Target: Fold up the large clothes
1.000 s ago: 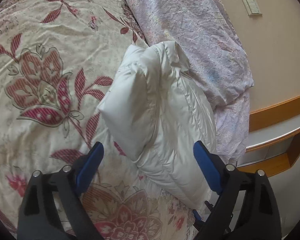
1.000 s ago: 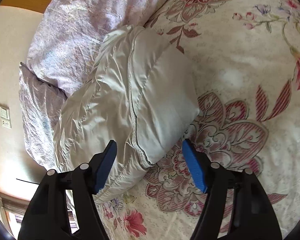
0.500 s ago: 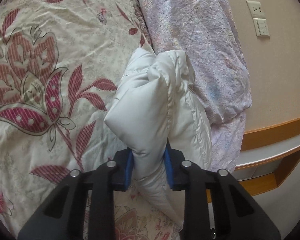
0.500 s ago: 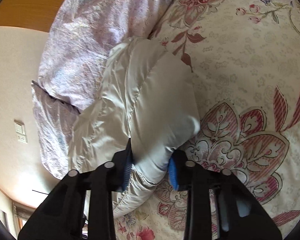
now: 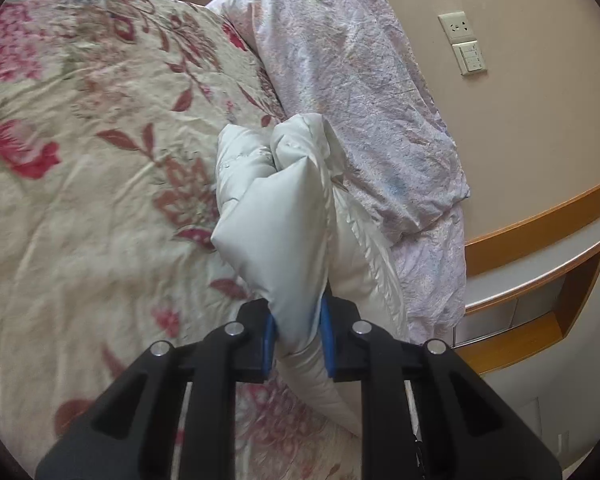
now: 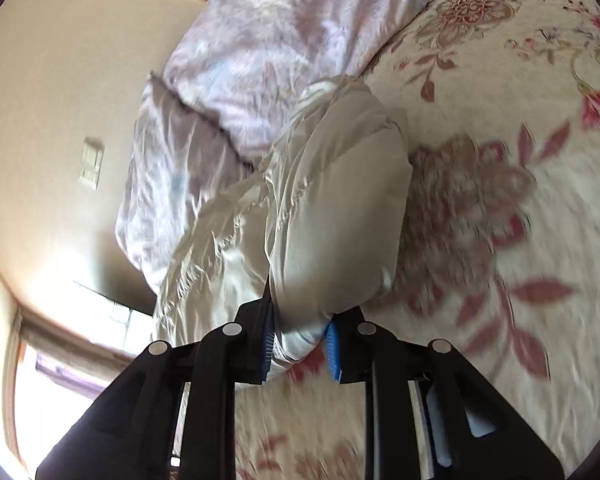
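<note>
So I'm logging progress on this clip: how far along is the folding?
Done: the white puffer jacket is already a compact folded bundle on the floral bedspread. In hand: the left gripper and right gripper each clamp an end of it. Left: probably only carrying or setting it down, maybe one more fold.

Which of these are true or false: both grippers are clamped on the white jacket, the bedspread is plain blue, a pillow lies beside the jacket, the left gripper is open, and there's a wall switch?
1. Both grippers clamp the jacket. True: left gripper and right gripper pinch it.
2. The bedspread is plain blue. False: cream with red flowers.
3. A pillow lies beside the jacket. True.
4. The left gripper is open. False: it is shut on the jacket.
5. A switch is on the wall. True.
</note>
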